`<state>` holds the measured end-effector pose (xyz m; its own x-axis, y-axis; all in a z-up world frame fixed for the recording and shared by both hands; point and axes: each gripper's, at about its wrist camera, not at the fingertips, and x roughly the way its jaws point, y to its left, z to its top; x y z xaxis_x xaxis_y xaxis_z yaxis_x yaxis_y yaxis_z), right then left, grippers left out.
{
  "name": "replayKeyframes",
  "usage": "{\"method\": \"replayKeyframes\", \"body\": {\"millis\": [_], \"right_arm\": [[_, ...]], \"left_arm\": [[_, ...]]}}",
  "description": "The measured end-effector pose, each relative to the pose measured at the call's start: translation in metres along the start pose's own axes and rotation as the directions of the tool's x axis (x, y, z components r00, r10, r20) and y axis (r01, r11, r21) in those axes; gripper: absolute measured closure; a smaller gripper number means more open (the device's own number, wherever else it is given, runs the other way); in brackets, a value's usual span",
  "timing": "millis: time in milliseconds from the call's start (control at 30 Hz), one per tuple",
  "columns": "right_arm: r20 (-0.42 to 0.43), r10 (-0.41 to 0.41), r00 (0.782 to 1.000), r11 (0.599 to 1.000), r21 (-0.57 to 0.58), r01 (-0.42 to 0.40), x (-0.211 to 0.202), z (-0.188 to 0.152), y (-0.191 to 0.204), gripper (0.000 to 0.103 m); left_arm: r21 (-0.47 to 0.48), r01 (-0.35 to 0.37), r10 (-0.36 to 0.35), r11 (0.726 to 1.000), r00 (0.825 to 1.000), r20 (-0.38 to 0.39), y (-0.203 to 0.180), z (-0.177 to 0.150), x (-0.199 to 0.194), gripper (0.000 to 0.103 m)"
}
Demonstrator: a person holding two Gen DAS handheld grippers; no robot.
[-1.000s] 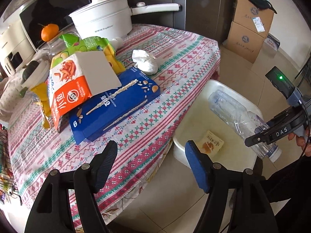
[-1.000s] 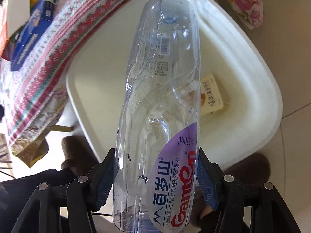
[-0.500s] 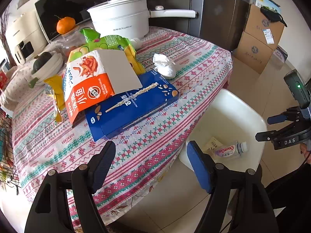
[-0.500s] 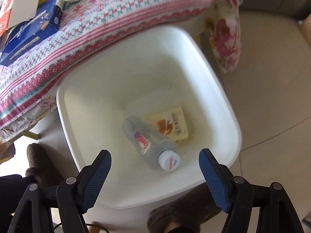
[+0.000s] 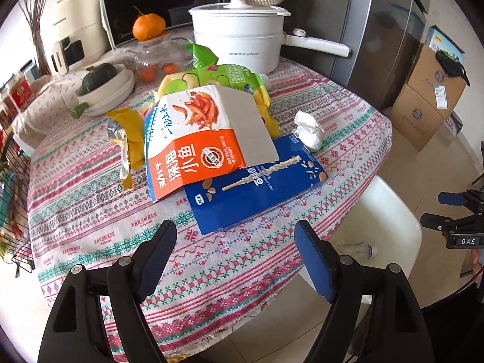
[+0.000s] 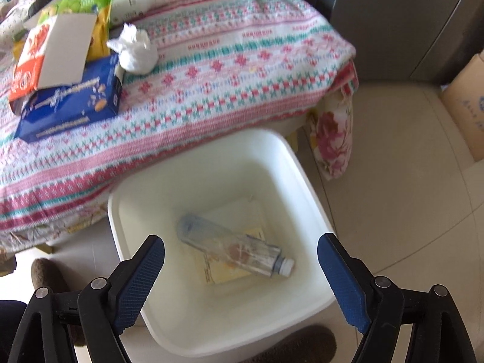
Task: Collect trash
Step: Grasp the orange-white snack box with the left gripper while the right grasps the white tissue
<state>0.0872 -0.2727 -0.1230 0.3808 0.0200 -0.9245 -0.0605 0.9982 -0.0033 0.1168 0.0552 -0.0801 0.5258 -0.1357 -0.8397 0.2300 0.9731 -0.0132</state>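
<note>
A white bin stands on the floor beside the table; it also shows in the left wrist view. Inside lie a clear plastic bottle and a yellow packet. My right gripper is open and empty above the bin. My left gripper is open and empty over the table's near edge. On the table lie a blue box, an orange-and-white carton, a crumpled white tissue, a green snack bag and a yellow wrapper.
A white pot, an orange, a glass jar and stacked bowls sit at the table's back. Cardboard boxes stand by the fridge. A wire rack is at the left.
My right gripper opened and dropped the bottle into the bin, then pulled back and up. My left gripper moved in over the table toward the boxes.
</note>
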Motion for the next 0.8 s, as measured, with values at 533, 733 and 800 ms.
{"method": "replayKeyframes", "body": {"millis": [533, 733, 800], "right_arm": [[0.093, 0.046, 0.995, 0.999, -0.010, -0.045, -0.012, 0.041, 0.053, 0.016], [0.083, 0.062, 0.995, 0.998, -0.037, -0.059, -0.006, 0.048, 0.069, 0.016], [0.078, 0.063, 0.995, 0.997, -0.042, -0.060, -0.004, 0.050, 0.072, 0.016]], "left_arm": [[-0.193, -0.031, 0.033, 0.981, 0.999, 0.006, 0.058, 0.025, 0.034, 0.021], [0.080, -0.232, 0.231, 0.970, 0.973, 0.015, 0.033, 0.022, 0.058, 0.021], [0.122, -0.262, 0.262, 0.957, 0.965, 0.016, 0.029, 0.022, 0.069, 0.021]]}}
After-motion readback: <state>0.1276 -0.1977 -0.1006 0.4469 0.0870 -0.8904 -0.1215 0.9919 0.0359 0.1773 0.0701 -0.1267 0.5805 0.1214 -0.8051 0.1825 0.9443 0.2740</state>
